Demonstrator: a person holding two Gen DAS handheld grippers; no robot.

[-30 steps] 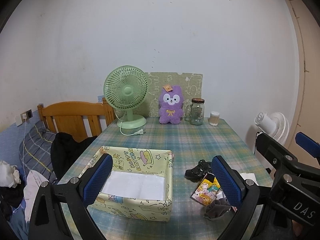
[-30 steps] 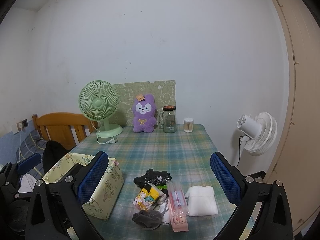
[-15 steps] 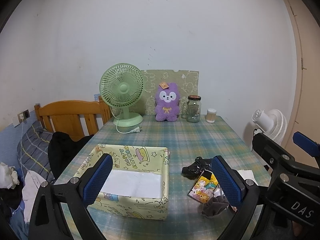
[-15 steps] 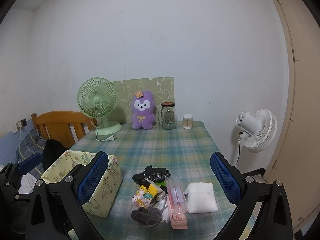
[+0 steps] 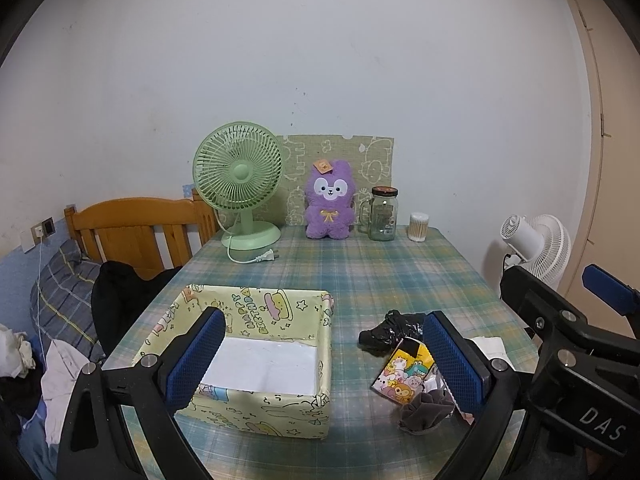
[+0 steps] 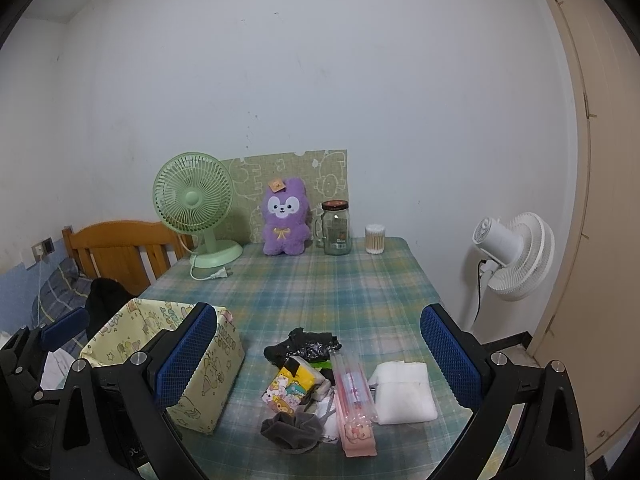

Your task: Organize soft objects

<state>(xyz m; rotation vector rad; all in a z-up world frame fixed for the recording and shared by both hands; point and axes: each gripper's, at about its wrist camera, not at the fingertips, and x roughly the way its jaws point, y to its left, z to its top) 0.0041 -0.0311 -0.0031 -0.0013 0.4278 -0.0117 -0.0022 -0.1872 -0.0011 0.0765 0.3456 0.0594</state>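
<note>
While both grippers are held above the near edge of the plaid-covered table [image 6: 360,288], nothing is gripped by either. The left gripper [image 5: 320,356] is seen with its blue-padded fingers [image 5: 196,356] spread wide, raised over the near part of the yellow cartoon-printed box [image 5: 280,396], whose white bottom is exposed. The right gripper [image 6: 316,356] is likewise spread apart, and the pile of soft objects is framed between its pads.

That pile is found on the table just to the right of the box. A crumpled black bag [image 6: 304,346] is placed at the far side of the pile. A cartoon-printed tissue pack [image 6: 292,386] is set against it on the near side, and a grey scrunchie [image 6: 292,428] is laid nearest the table edge. A pink transparent pencil case [image 6: 354,400] is stretched lengthwise beside them, with a folded white cloth [image 6: 404,392] just to its right, touching or nearly so.

Along the far edge of the table, by the wall, a green desk fan [image 6: 196,208] with its loose plug, a purple plush toy [image 6: 284,216], a glass jar with a handle [image 6: 336,228] and a tub of cotton swabs [image 6: 375,239] are lined up in front of a printed green board [image 6: 328,172]. A white floor fan [image 6: 516,256] is seen to the right of the table, and a wooden bed frame [image 6: 116,248] with clothing to the left.
</note>
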